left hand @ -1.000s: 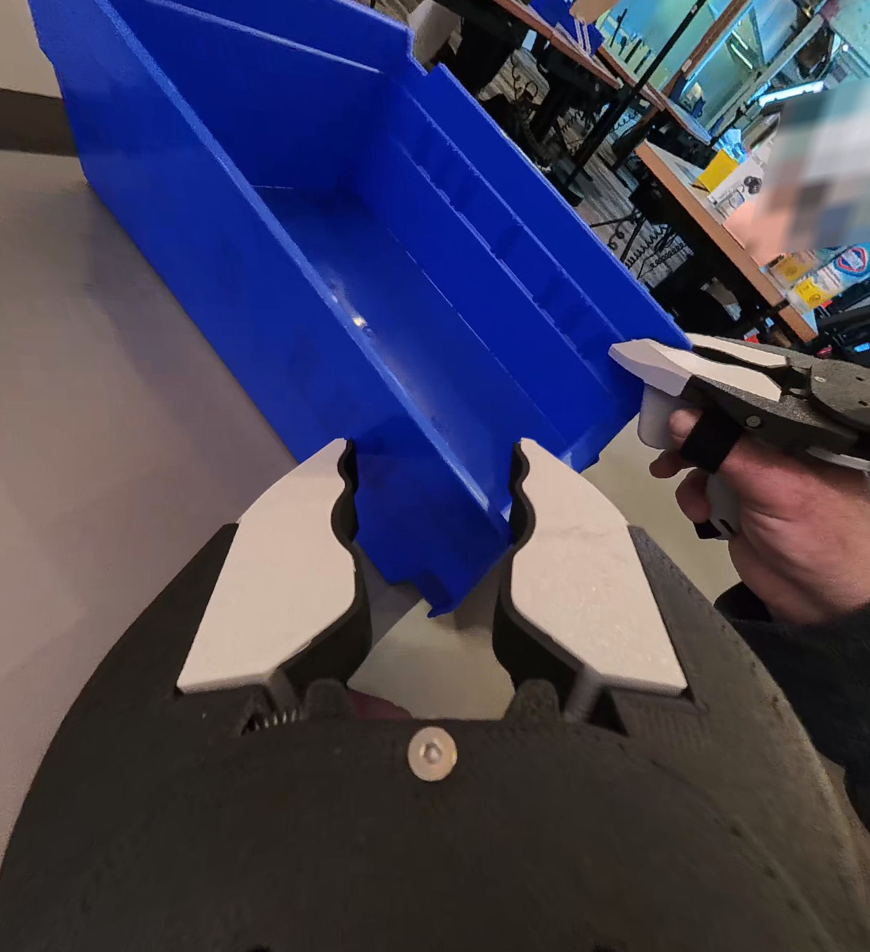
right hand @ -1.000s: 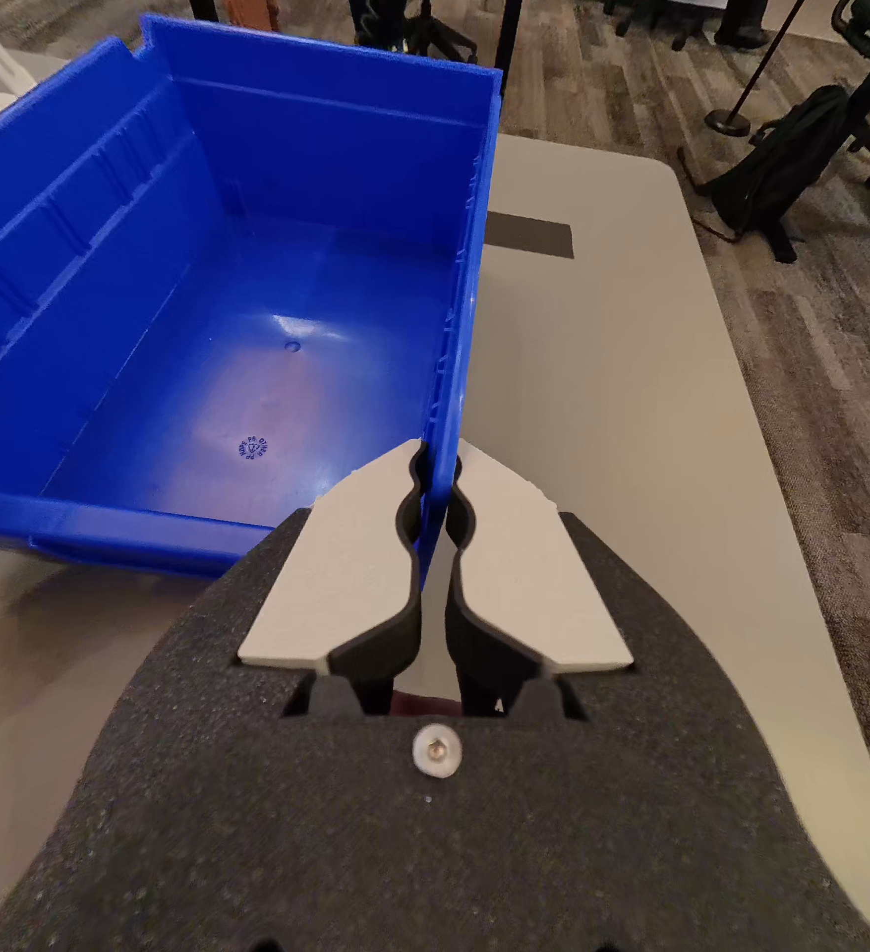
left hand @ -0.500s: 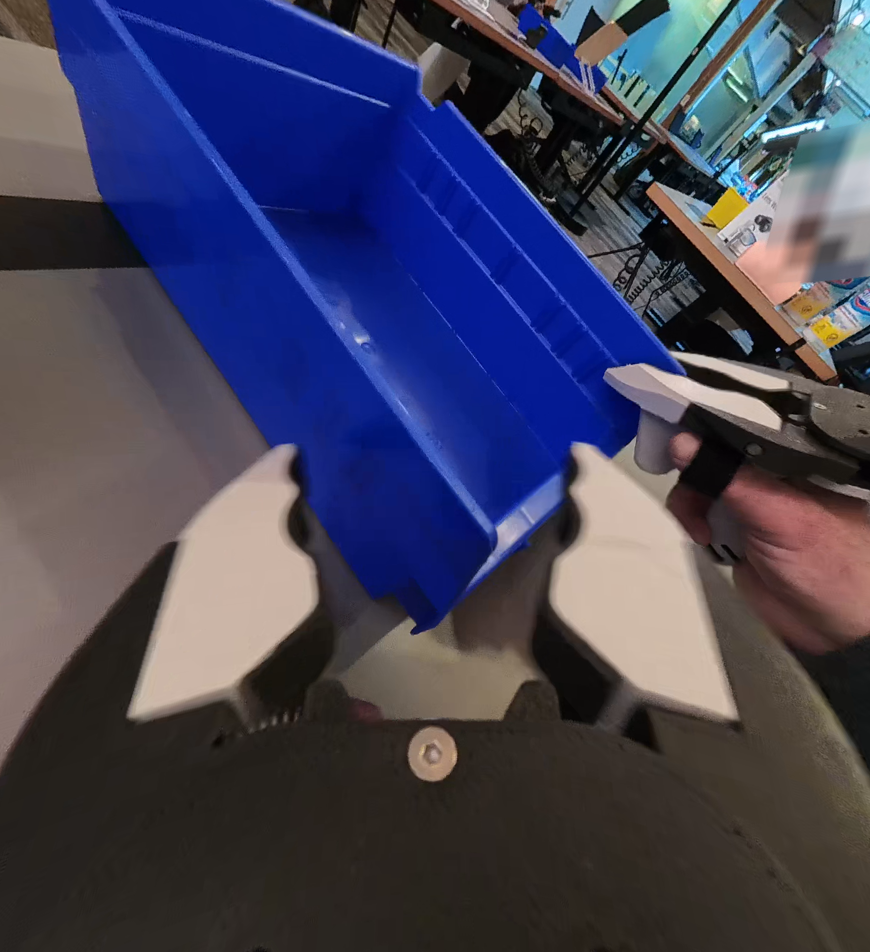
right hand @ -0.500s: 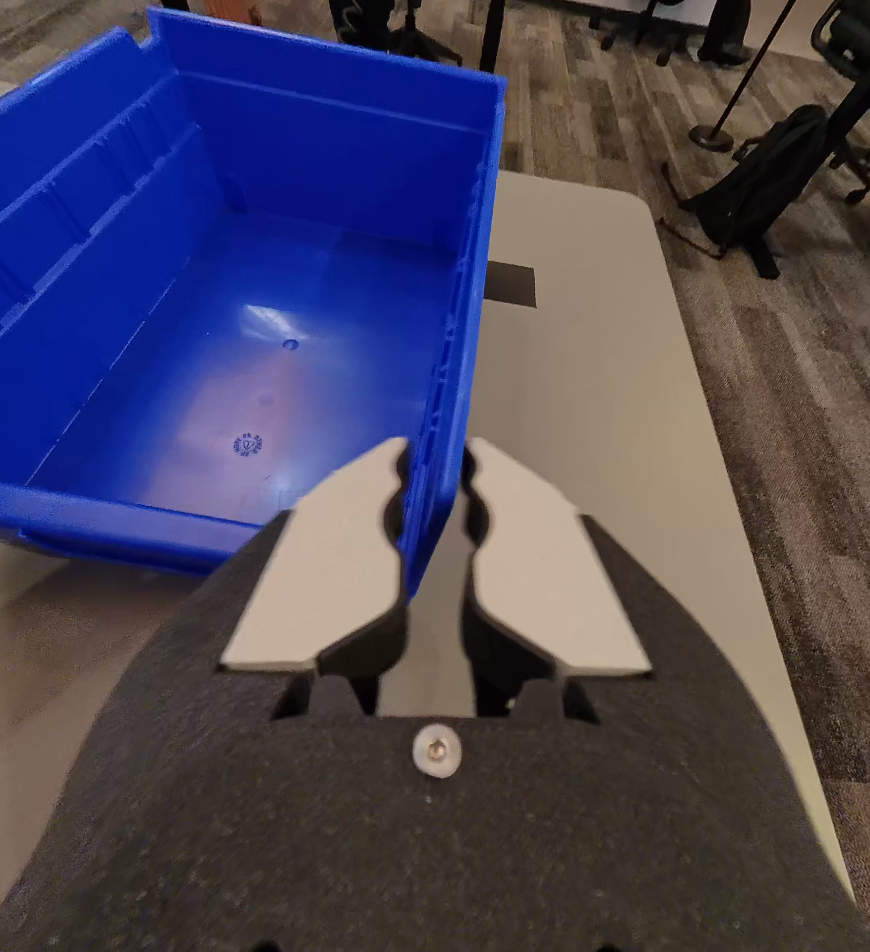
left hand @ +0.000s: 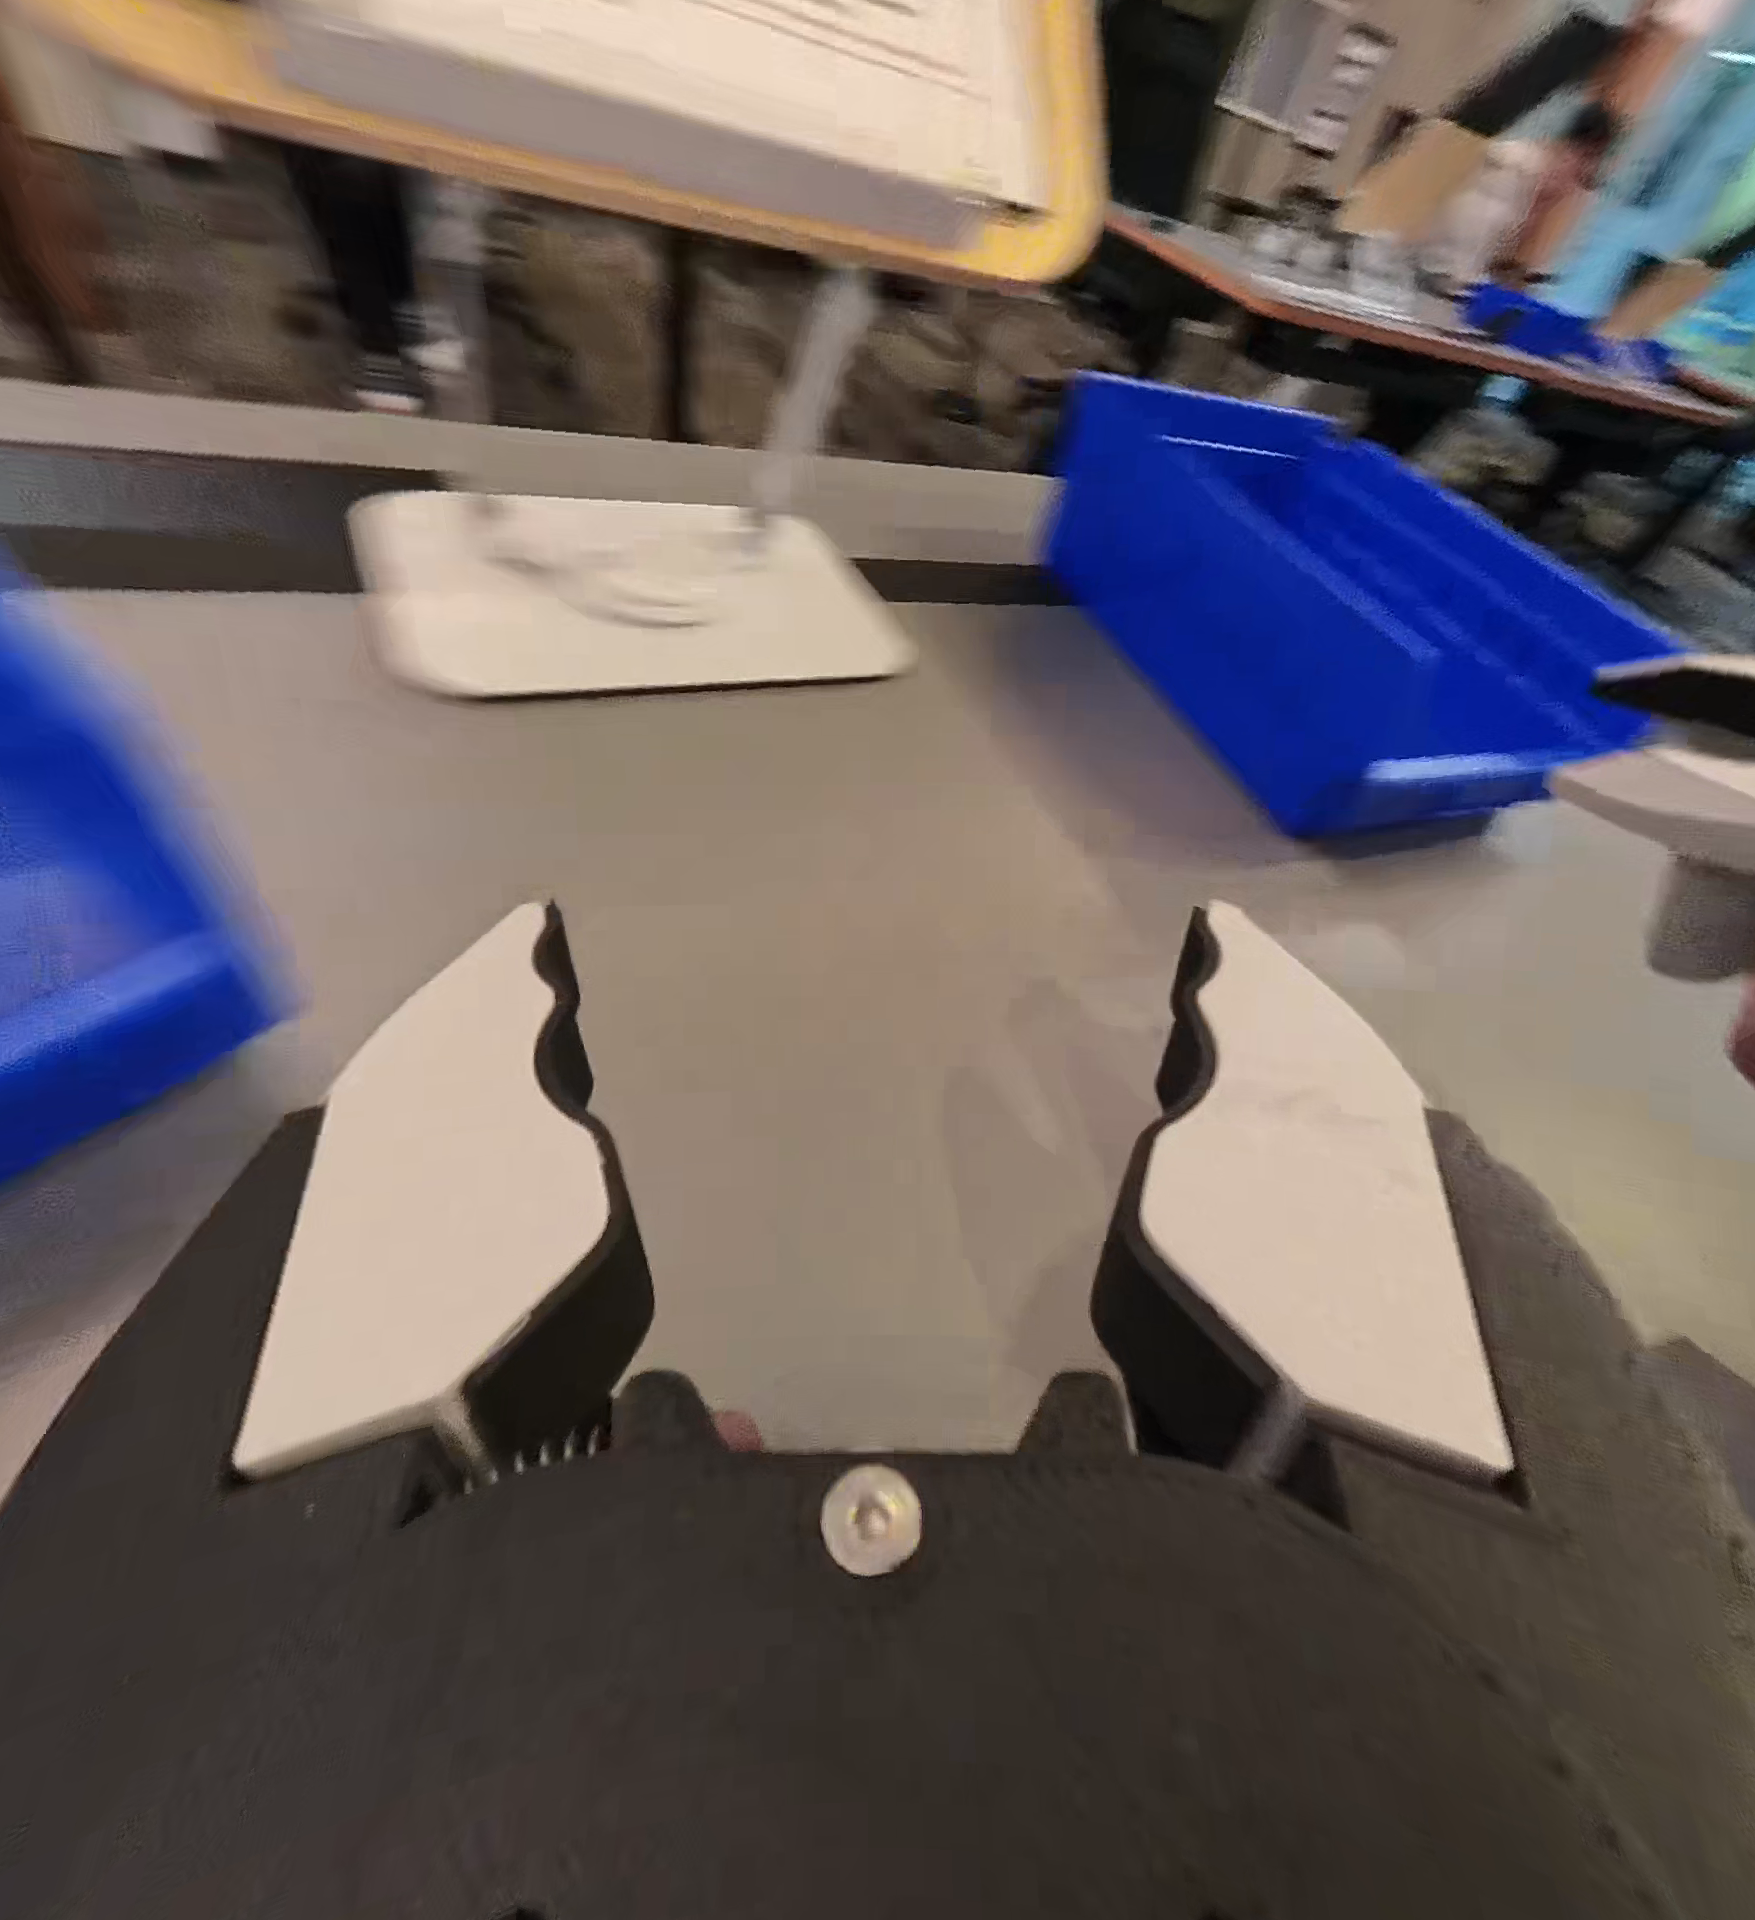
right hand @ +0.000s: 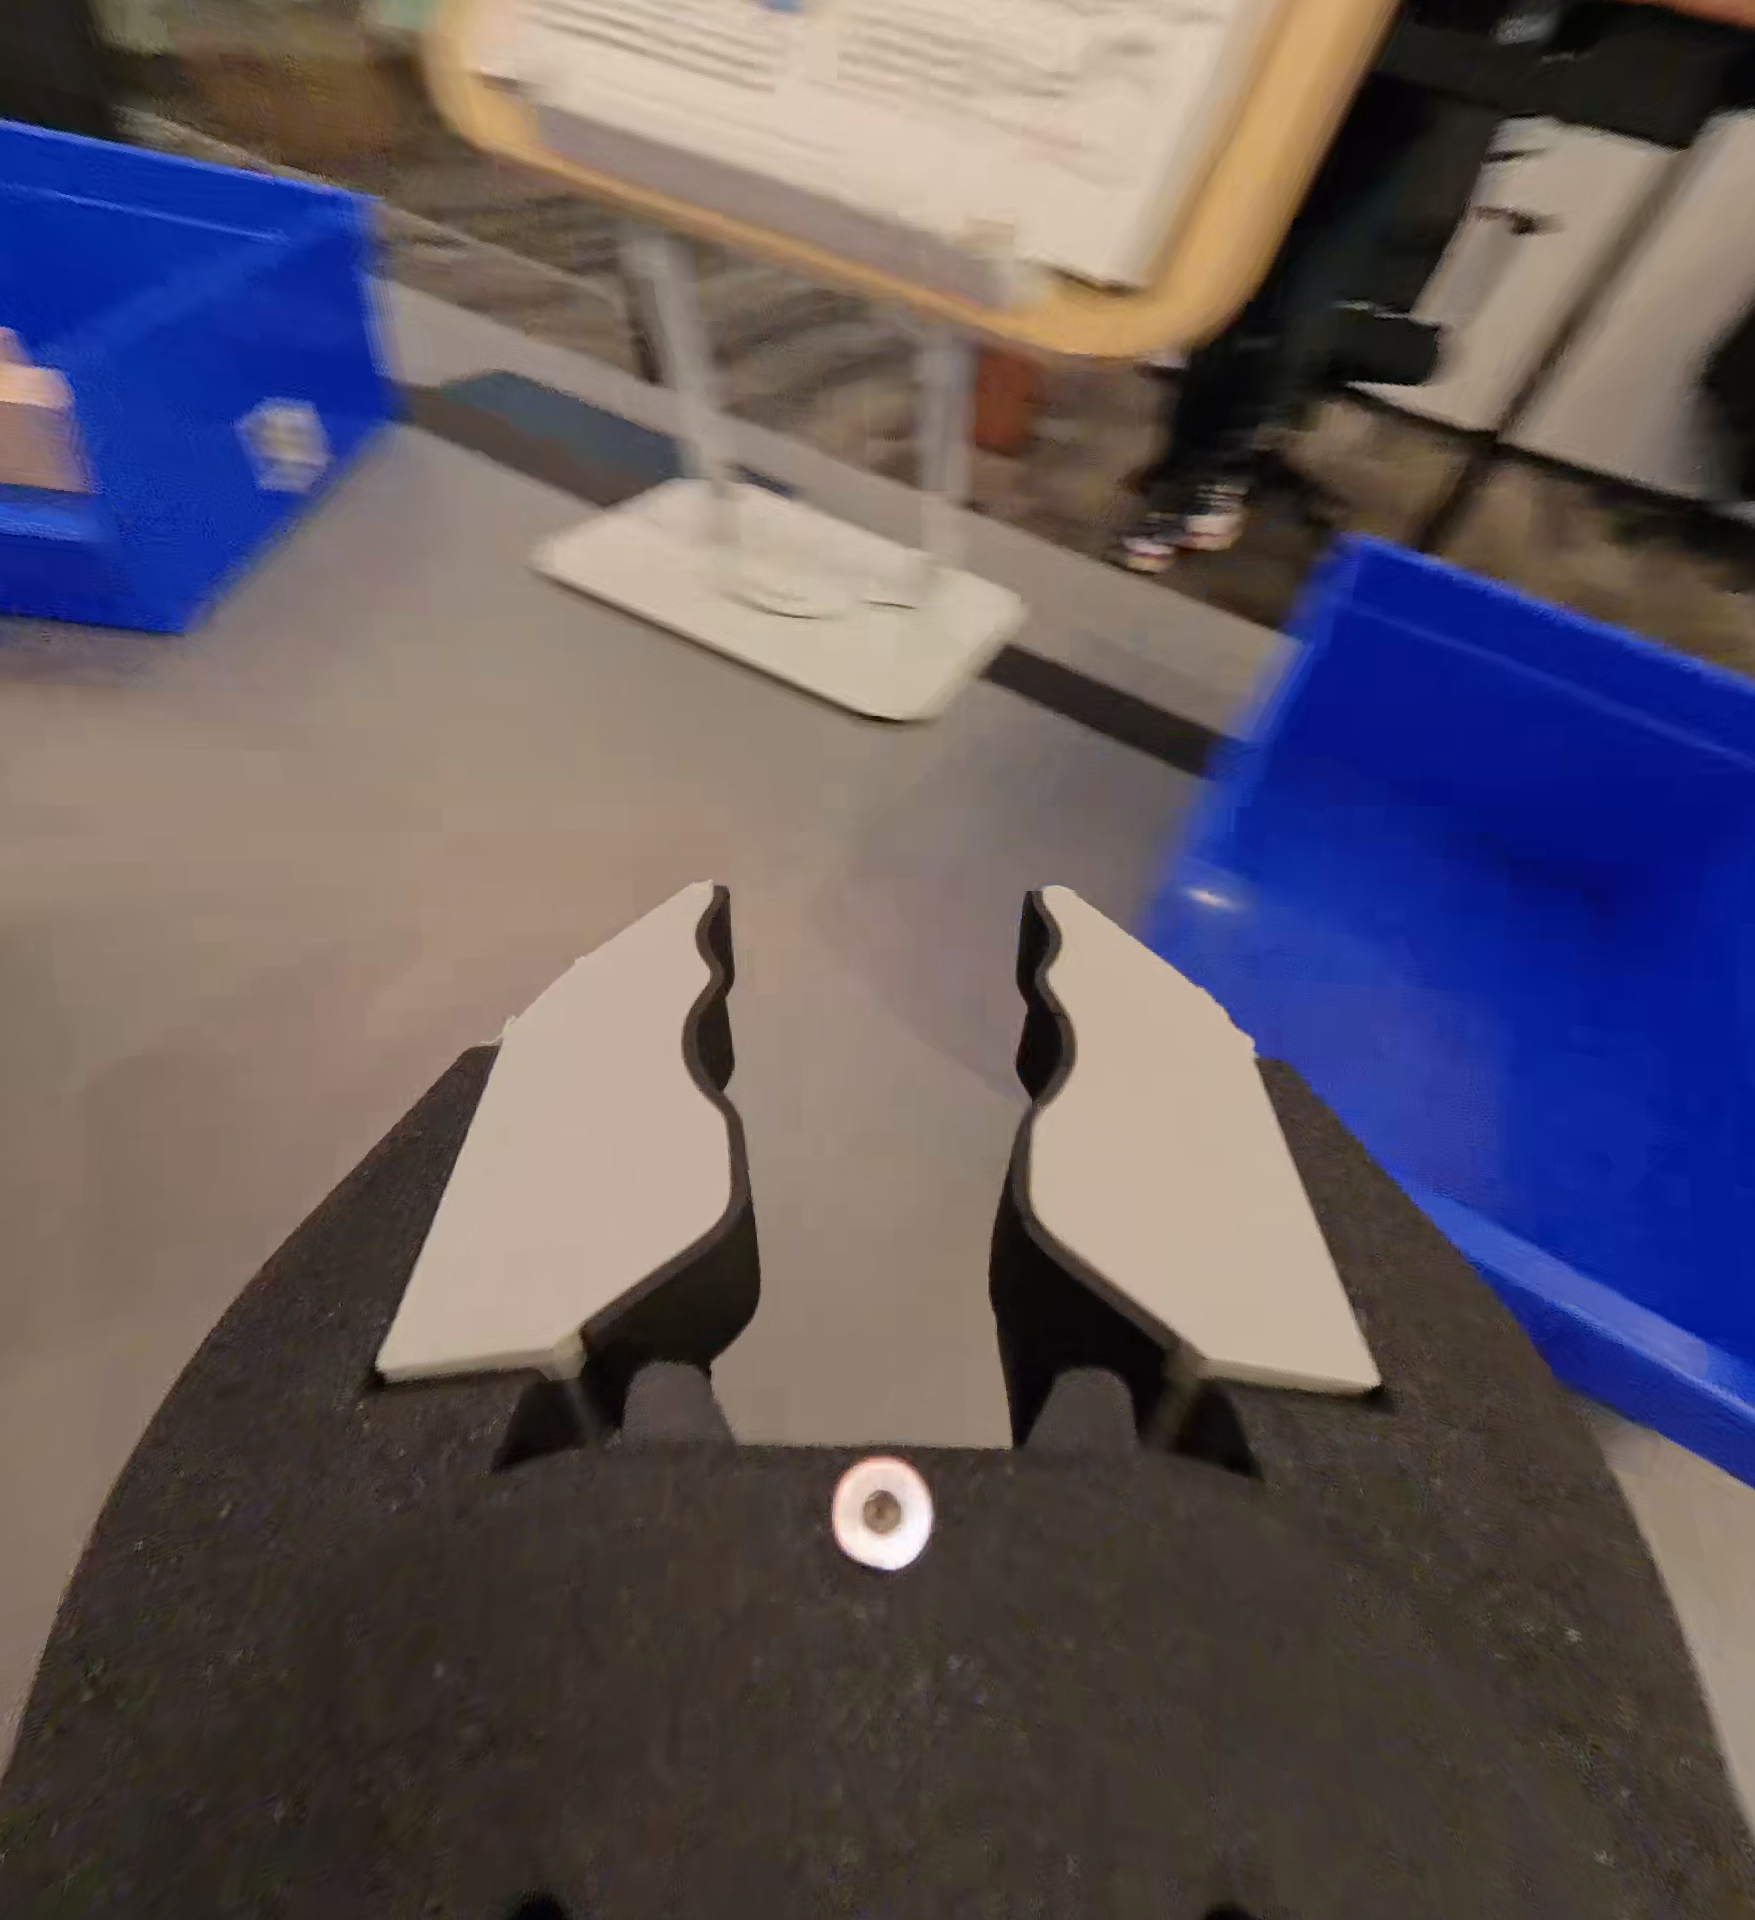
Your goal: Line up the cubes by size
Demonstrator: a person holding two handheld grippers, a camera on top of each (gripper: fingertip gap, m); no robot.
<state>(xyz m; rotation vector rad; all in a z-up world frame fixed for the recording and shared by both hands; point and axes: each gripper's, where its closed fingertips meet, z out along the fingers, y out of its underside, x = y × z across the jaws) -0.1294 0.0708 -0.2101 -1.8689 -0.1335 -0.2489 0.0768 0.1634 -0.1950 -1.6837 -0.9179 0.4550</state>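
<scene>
We see both grippers bare over the grey table (left hand: 852, 831): left gripper (left hand: 873, 925) wide, right gripper (right hand: 878, 904) narrower; cubes indiscernible.

— What colour were the two plastic bins (right hand: 1538, 997)?
— Vivid blue, on a plain grey bench (right hand: 437, 831) crossed by a black stripe (right hand: 1101, 681).
— The stand's flat base (right hand: 800, 603)?
— White. Each gripper (right hand: 875, 904) had pale grey fingers (right hand: 592, 1143) with black pads.

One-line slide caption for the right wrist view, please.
Right gripper, fingers open and empty, above grey table between two blue bins.
</scene>
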